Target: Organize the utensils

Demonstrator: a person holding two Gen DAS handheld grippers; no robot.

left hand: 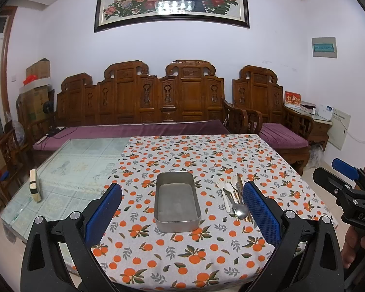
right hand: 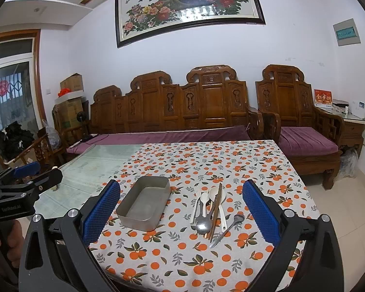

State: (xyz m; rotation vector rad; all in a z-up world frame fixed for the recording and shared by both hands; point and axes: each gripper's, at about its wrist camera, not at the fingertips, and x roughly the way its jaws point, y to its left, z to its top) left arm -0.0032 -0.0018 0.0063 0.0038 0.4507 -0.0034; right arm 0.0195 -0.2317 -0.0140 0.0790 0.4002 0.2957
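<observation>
While my left gripper (left hand: 182,209) and right gripper (right hand: 181,210) hold their fingers wide and empty, the tin (right hand: 144,205) is bare, utensils (right hand: 213,209) piled at its three o'clock

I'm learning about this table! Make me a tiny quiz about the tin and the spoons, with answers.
1. True or false: the metal tin has utensils in it.
2. Which lies on the side of the tin where the pile of utensils is: (a) the bare glass tabletop, (b) more of the orange-print tablecloth?
3. Fill in: both the left gripper and right gripper have their fingers ____.

Key: 1 false, it is empty. 2 b. 3 open.
</observation>
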